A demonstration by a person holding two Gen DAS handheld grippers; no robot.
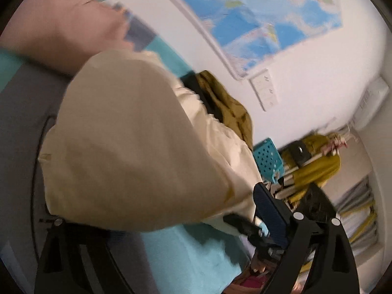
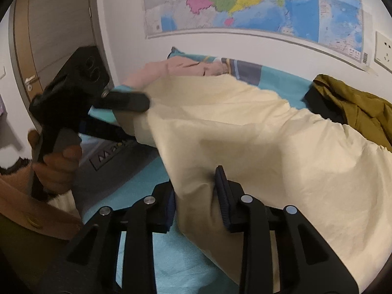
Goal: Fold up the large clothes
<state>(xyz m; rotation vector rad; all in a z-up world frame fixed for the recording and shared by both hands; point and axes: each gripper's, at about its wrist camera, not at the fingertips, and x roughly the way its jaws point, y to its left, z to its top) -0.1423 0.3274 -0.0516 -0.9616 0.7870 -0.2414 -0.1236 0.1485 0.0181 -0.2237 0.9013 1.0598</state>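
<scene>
The cream garment [image 2: 245,132] was a matt, soft woven cloth, smooth save for fine wrinkles. The bed sheet [image 2: 171,264] beneath it was a matt turquoise cloth with a slightly napped look. The olive jacket [image 2: 355,105] looked like a heavier cloth, creased and dull. The right gripper [image 2: 196,196] was matt black plastic with small shiny metal pins, and its jaws carried ribbed dark blue pads. The left gripper [image 2: 127,112] was the same matt black plastic. The wall map [image 2: 257,5] was glossy printed paper. The basket [image 1: 268,159] was smooth perforated turquoise plastic. The door [image 2: 49,29] had a wood-grain finish and a metal handle.
</scene>
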